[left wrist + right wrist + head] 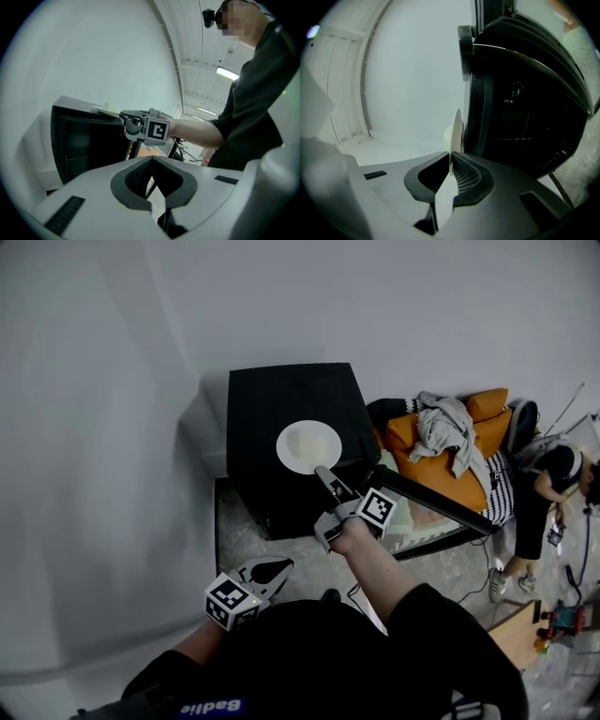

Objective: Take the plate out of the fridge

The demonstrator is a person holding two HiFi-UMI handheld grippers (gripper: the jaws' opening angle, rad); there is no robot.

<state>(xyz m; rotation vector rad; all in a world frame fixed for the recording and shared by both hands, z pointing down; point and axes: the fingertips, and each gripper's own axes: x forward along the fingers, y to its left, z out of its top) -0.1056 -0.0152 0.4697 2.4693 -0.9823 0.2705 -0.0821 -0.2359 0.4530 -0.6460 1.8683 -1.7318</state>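
With my right gripper (pixel 323 474) clamped on the plate (pixel 302 448) rim over the fridge (pixel 267 404) top, I'd hold it level and set it down gently; my left gripper (pixel 278 568) is closed and empty.

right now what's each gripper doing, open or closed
Left gripper: closed, holding nothing.
Right gripper: closed on the rim of the plate.

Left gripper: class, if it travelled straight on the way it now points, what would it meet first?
Probably the right gripper, near its marker cube, before the fridge; depth is unclear.
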